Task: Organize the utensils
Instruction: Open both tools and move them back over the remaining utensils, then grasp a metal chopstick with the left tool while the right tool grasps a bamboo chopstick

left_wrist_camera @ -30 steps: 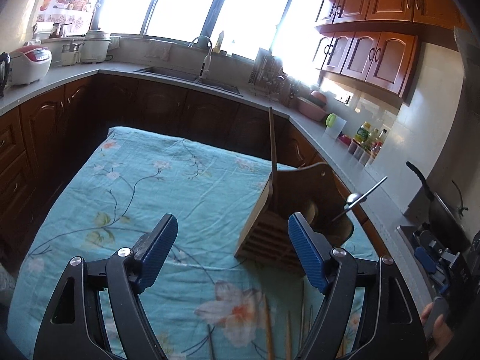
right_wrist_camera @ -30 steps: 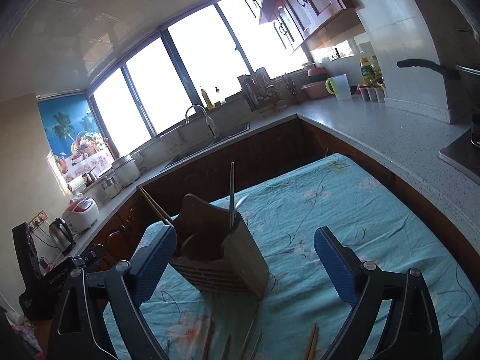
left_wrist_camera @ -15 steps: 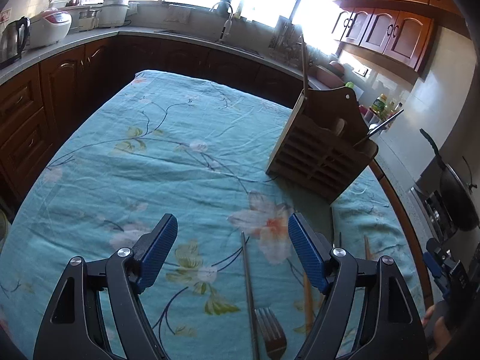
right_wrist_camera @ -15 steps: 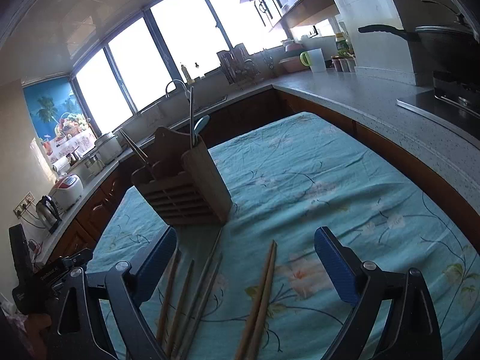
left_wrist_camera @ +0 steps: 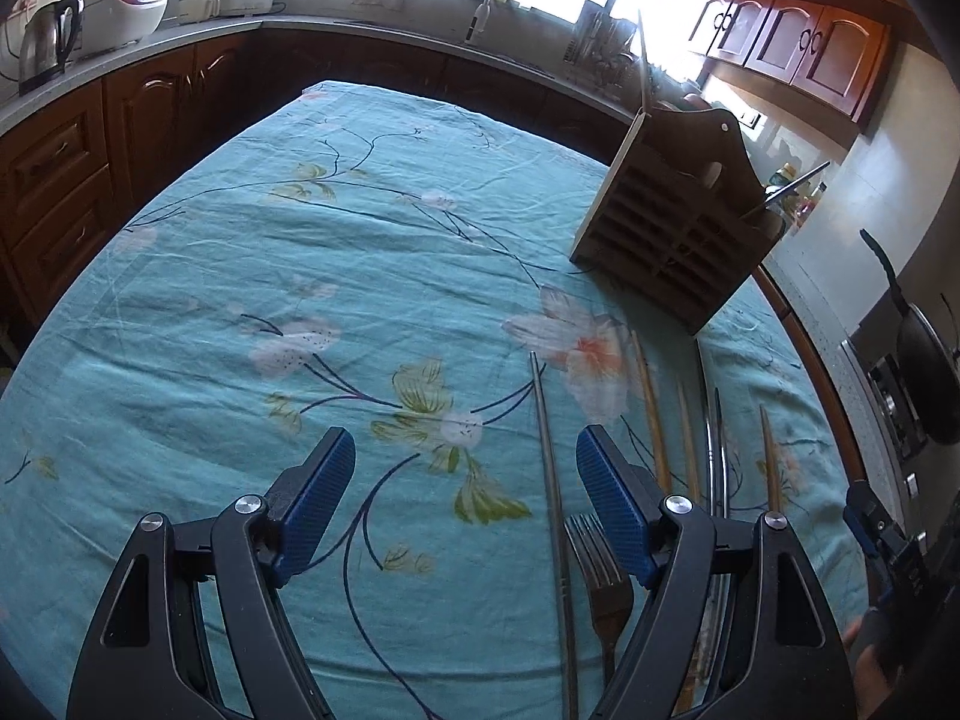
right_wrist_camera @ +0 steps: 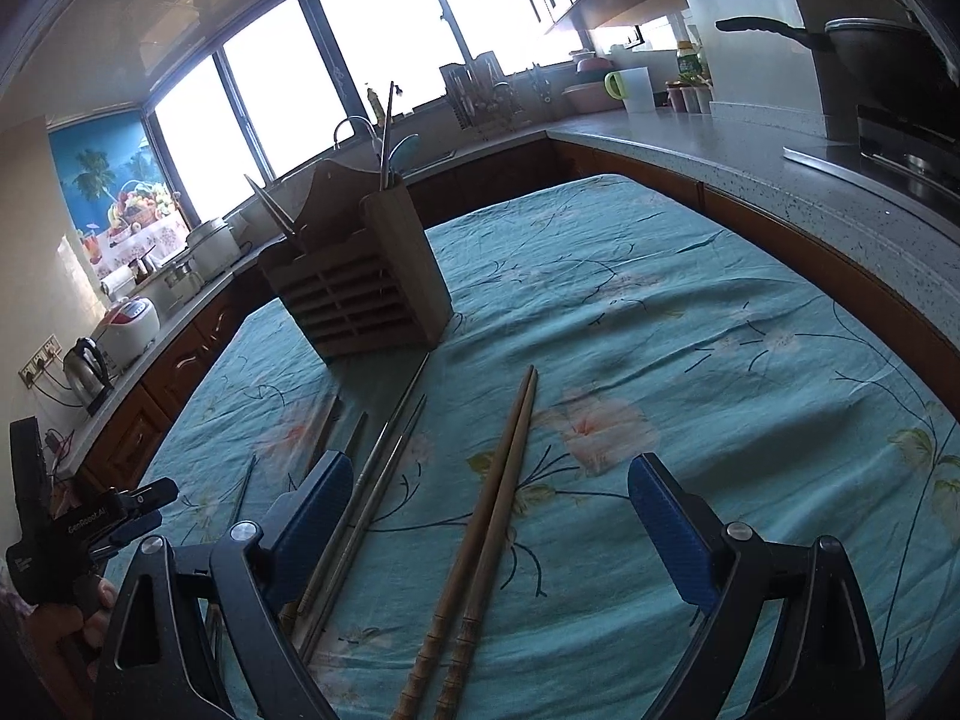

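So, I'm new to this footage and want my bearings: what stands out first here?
The wooden utensil holder stands on the teal floral tablecloth, a few utensils already poking out of it. In front of it, loose wooden chopsticks lie between the open right claw, while a fork and a metal chopstick lie within the open left claw.

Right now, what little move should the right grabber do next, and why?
Probably lower the right gripper straight down onto the pair of wooden chopsticks. It is open and empty, and that pair lies on the tablecloth right between its fingers, side by side. The wooden holder stands just beyond, already holding a few utensils.
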The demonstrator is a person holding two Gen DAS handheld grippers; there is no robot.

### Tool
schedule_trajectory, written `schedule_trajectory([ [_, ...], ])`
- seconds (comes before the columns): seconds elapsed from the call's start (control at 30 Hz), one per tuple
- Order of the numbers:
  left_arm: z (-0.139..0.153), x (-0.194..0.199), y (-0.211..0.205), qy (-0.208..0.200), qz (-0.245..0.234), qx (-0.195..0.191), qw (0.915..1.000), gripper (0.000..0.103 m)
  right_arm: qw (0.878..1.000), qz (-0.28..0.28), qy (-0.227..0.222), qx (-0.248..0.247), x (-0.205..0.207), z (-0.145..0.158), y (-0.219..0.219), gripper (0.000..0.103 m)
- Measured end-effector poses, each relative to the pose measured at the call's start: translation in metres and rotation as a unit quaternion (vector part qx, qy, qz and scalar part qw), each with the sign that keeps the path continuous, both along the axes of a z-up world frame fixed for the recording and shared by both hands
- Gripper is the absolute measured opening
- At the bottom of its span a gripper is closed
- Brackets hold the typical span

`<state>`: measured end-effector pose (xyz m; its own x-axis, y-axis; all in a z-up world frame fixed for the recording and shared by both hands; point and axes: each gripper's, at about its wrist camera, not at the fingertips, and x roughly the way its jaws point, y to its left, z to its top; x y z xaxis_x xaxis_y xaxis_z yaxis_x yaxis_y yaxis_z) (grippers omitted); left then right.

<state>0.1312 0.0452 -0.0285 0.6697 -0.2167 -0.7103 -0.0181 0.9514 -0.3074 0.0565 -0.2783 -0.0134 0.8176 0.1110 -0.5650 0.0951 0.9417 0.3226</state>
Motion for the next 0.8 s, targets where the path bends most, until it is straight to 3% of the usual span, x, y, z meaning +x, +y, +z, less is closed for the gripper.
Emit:
schedule_trajectory([
  [0.17, 0.0, 0.0, -0.003, 0.006, -0.004, 0.008, 0.9999, 0.078, 1.0, 0.02, -0.006, -0.02, 0.002, 0.001, 0.011, 0.092],
  [0.37, -0.001, 0.005, -0.009, 0.013, -0.01, 0.017, 0.9997, 0.078, 0.999, 0.038, 0.027, -0.009, 0.018, -0.009, 0.015, 0.047],
  [0.47, -0.004, 0.011, -0.011, 0.023, -0.014, 0.019, 0.9995, 0.078, 0.998, 0.046, 0.045, -0.002, 0.025, -0.016, 0.016, 0.033],
  [0.73, -0.007, 0.022, -0.026, 0.037, -0.036, 0.034, 0.9981, 0.077, 0.995, 0.058, 0.083, 0.002, 0.041, -0.027, 0.02, 0.03],
  [0.8, -0.009, 0.027, -0.03, 0.042, -0.043, 0.041, 0.9973, 0.073, 0.994, 0.055, 0.092, -0.001, 0.045, -0.029, 0.019, 0.03],
])
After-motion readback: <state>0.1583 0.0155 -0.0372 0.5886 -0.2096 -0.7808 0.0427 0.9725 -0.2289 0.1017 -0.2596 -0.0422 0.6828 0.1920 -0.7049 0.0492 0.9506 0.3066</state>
